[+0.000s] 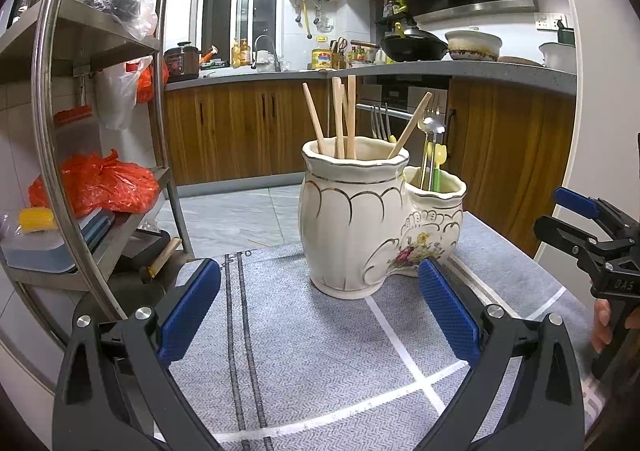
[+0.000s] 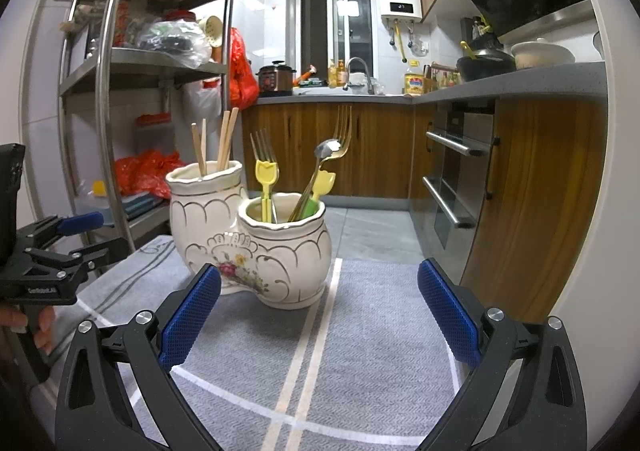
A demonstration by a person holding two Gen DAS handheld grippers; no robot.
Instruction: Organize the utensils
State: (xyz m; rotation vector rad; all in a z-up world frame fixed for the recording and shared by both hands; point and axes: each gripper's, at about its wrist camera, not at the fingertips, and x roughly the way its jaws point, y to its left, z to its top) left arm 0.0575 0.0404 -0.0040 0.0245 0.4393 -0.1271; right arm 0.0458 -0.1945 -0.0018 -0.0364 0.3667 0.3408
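A cream ceramic double-pot utensil holder (image 1: 352, 219) stands on a grey cloth (image 1: 304, 351); it also shows in the right wrist view (image 2: 280, 251). Its taller pot holds several wooden chopsticks (image 1: 340, 115). Its lower pot holds forks, a spoon (image 2: 326, 149) and yellow plastic picks (image 2: 266, 175). My left gripper (image 1: 320, 291) is open and empty just in front of the holder. My right gripper (image 2: 320, 295) is open and empty in front of the holder's lower pot. Each gripper shows at the edge of the other's view.
A steel shelf rack (image 1: 100, 99) with red and clear plastic bags stands at the left. Wooden cabinets and a built-in oven (image 2: 456, 171) line the back and right. The grey cloth (image 2: 360, 331) stretches toward me from the holder.
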